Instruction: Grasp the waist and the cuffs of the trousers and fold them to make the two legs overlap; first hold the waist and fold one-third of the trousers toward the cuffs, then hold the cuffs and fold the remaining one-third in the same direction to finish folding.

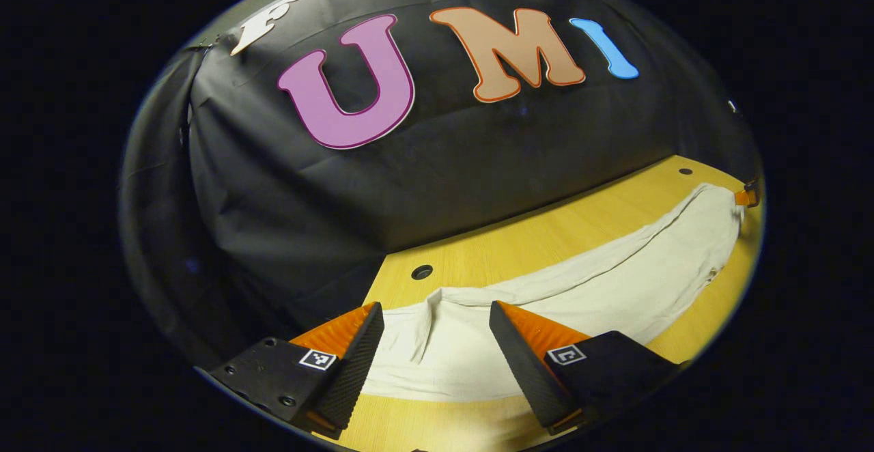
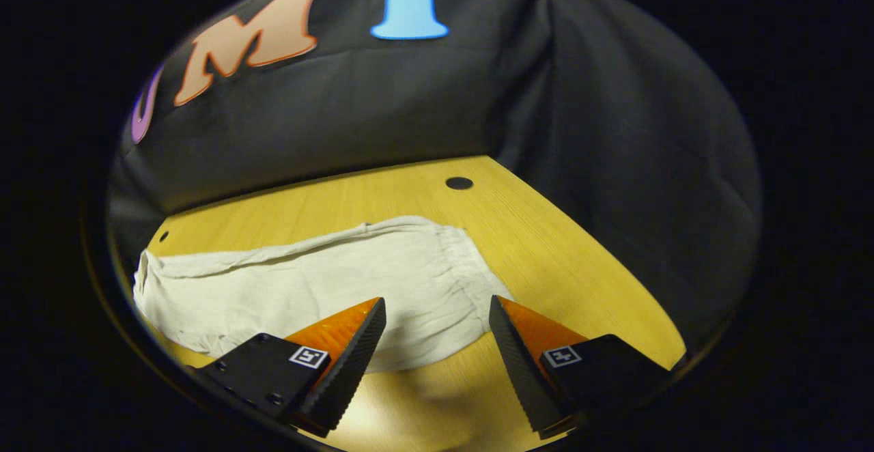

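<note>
Off-white trousers [image 1: 601,274] are seen in the left gripper view, laid flat along the wooden table [image 1: 546,227], stretched from between the fingers away to the right edge. The left gripper [image 1: 437,315] is held over the near end of the cloth (a folded-over flap and a seam are visible there), fingers [image 1: 355,363] spread wide apart, nothing clamped. Contact with the cloth cannot be told. A round hole [image 1: 422,272] is seen in the table just beyond the cloth. At the far end, by the right edge, a small orange tip [image 1: 745,197] is seen beside the cloth.

In the right gripper view the trousers [image 2: 307,295] are seen across the table [image 2: 560,261], the gathered waist [image 2: 471,267] nearest the right gripper [image 2: 437,315]. Its fingers [image 2: 526,363] are wide apart, poised at the waist's near edge, nothing gripped. A shadow is cast on the bare wood between them. A hole [image 2: 459,183] is seen near the far corner (a smaller one [image 2: 164,236] at left).
</note>
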